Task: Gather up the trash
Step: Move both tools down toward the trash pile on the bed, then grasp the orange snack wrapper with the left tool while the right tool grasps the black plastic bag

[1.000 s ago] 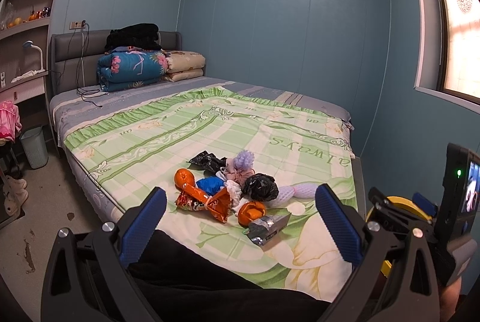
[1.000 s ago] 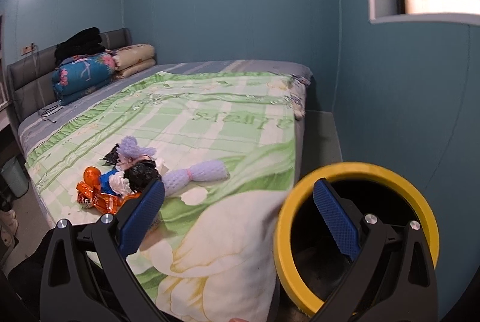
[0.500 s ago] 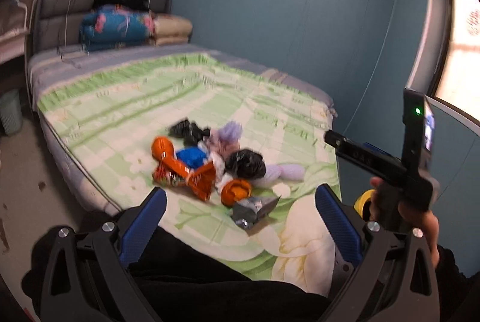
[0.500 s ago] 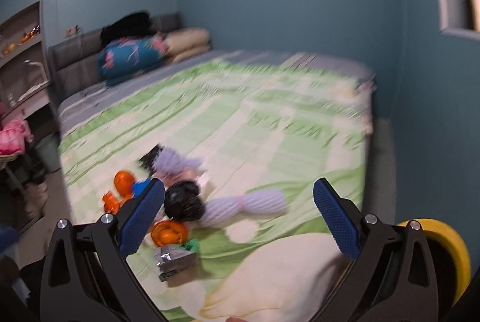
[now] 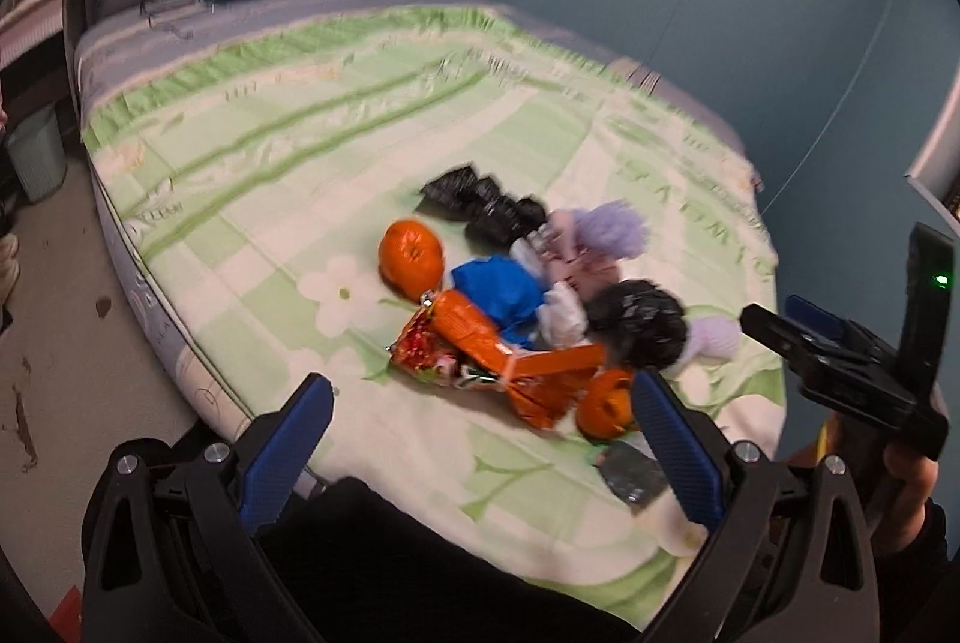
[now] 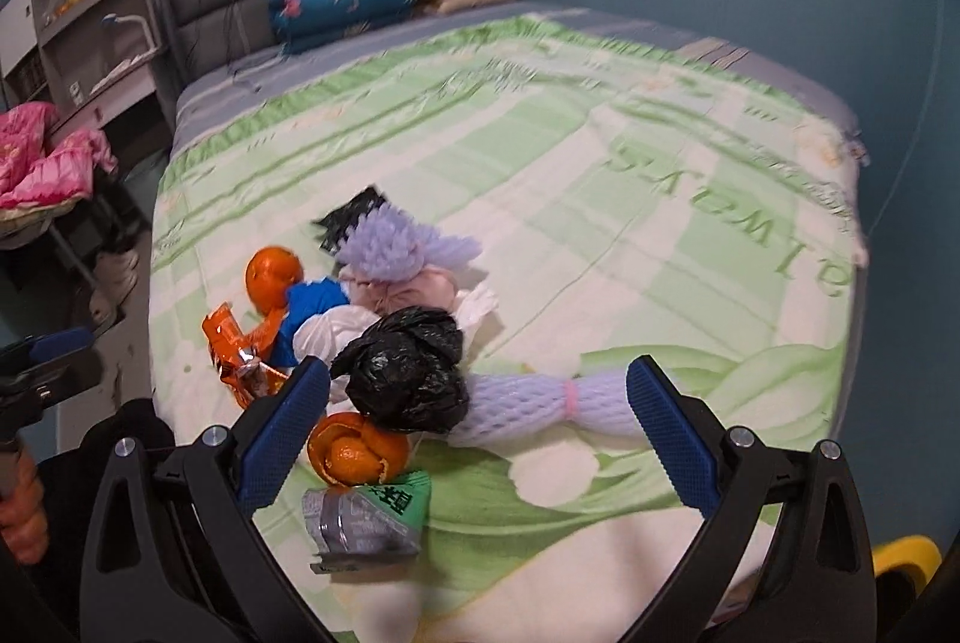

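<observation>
Both the left gripper (image 5: 477, 430) and right gripper (image 6: 477, 412) have jaws wide apart, holding nothing. The trash pile (image 6: 384, 343) lies on the bed (image 6: 600, 175), low and left of center; a black bag (image 6: 408, 379) sits foremost

Trash pile (image 6: 384, 343) on bed (image 6: 600, 175)

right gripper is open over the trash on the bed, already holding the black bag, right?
Not quite. The right gripper is open over the trash, but holds nothing: the black bag lies on the bed, as the right wrist view shows.
</observation>
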`<action>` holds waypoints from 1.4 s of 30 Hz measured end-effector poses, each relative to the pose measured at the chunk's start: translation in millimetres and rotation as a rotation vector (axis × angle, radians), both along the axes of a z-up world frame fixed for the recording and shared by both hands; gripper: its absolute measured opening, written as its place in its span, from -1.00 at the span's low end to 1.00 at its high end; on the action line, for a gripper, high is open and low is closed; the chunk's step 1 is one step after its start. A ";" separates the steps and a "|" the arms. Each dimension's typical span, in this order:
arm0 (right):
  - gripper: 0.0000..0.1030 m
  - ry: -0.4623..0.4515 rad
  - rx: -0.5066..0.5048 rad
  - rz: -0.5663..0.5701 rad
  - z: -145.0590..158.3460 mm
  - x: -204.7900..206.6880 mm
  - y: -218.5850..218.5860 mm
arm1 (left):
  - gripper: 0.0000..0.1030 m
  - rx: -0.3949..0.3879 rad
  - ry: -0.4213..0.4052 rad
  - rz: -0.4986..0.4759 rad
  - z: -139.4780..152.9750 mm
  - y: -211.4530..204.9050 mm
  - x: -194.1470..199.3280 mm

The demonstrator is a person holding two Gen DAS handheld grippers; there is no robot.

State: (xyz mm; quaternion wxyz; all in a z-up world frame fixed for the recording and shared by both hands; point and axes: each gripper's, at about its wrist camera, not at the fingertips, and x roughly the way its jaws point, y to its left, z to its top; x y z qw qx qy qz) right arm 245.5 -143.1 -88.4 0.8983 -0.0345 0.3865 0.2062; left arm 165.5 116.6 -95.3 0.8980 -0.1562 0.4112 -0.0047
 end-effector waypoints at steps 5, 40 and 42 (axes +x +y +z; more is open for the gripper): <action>0.84 0.027 -0.041 0.053 -11.6 15.2 13.6 | 0.87 0.025 0.071 0.025 -22.5 7.9 29.7; 0.09 0.295 0.047 0.136 -66.8 59.9 42.2 | -0.07 -0.056 0.132 -0.094 -87.0 3.9 80.0; -0.07 0.316 0.050 0.144 -69.2 59.5 46.9 | -0.11 -0.065 0.129 -0.096 -86.5 4.3 77.6</action>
